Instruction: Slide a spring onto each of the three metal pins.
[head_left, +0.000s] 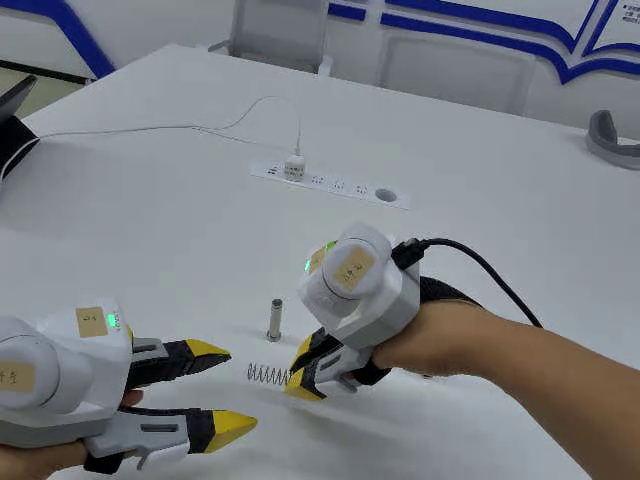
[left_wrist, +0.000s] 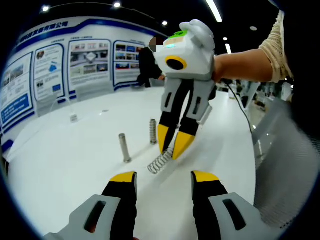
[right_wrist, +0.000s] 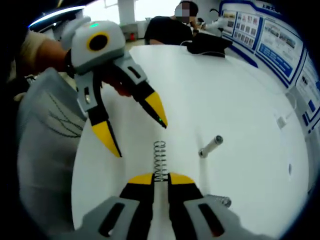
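Two grippers: the left gripper (head_left: 240, 388) near left, the right gripper (head_left: 295, 376) beside it. Two metal pins stand on one table (head_left: 150, 230): a bare pin (left_wrist: 124, 147) at left and a far pin (left_wrist: 152, 122) wearing a coil (left_wrist: 153, 136). Two springs: that coil and one loose spring (head_left: 267, 374). One power strip (head_left: 330, 184) lies far back, with one plug (head_left: 294, 167) and one white cable (head_left: 150, 128).

Wall posters (left_wrist: 90, 60), tan stickers (head_left: 352, 268): writing too blurred to read.

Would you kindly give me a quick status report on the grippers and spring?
Right gripper shut on spring. Left gripper open, apart. Bare pin upright, unobstructed.
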